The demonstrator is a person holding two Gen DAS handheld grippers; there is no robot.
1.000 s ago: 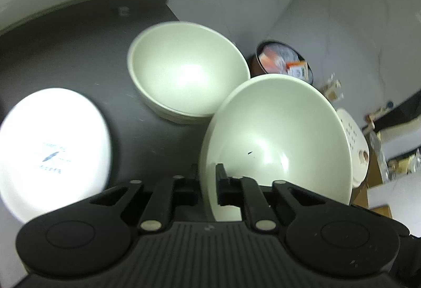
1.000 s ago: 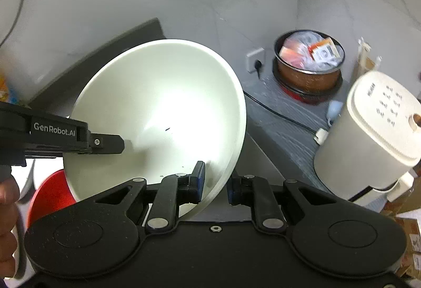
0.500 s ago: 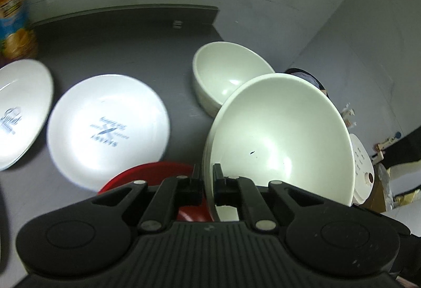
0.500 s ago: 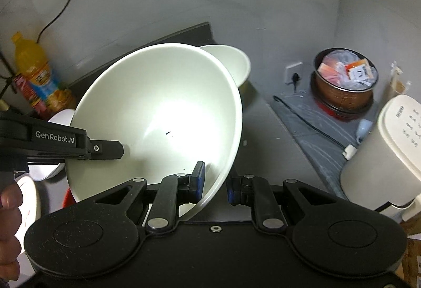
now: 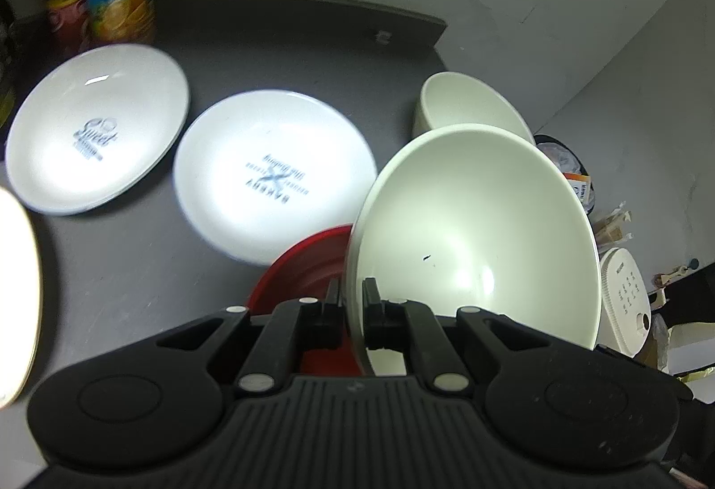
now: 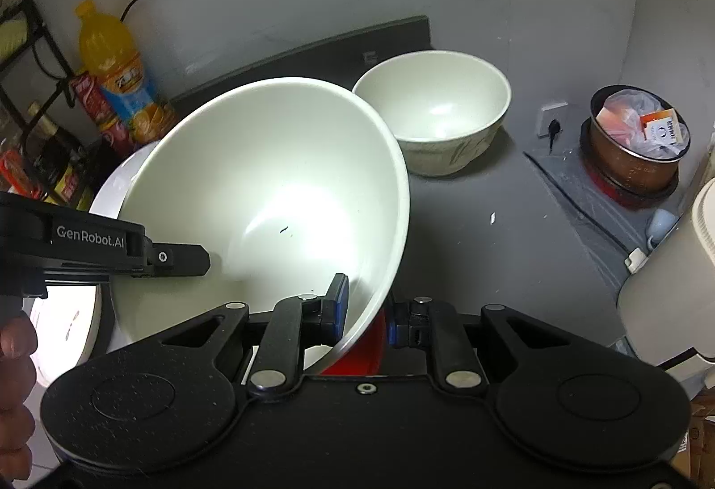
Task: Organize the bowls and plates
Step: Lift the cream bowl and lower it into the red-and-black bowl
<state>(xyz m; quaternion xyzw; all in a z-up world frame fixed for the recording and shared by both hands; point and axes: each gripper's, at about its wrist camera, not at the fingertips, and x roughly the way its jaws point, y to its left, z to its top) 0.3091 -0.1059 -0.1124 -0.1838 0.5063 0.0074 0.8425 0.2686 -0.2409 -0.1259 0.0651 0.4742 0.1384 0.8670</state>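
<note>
A large cream bowl (image 5: 473, 230) hangs tilted above the dark counter, gripped from two sides. My left gripper (image 5: 353, 301) is shut on its near rim. My right gripper (image 6: 364, 310) is shut on another part of the rim of the same bowl (image 6: 268, 194), and the left gripper (image 6: 178, 257) shows there reaching in from the left. Under the bowl sits a red dish (image 5: 308, 265), mostly hidden. A second cream bowl (image 6: 433, 109) stands upright at the counter's far right corner. Two white printed plates (image 5: 272, 172) (image 5: 94, 131) lie flat to the left.
A third white plate (image 5: 13, 297) shows at the left edge. An orange juice bottle (image 6: 116, 73) and snack cans stand by the back wall. Off the counter's right are a filled bin (image 6: 634, 140) and a white cooker (image 6: 670, 274). A hand (image 6: 13, 377) holds the left gripper.
Both grippers have carried the large bowl back and away from the second cream bowl. The white plates, the red dish and the bottles have come into view.
</note>
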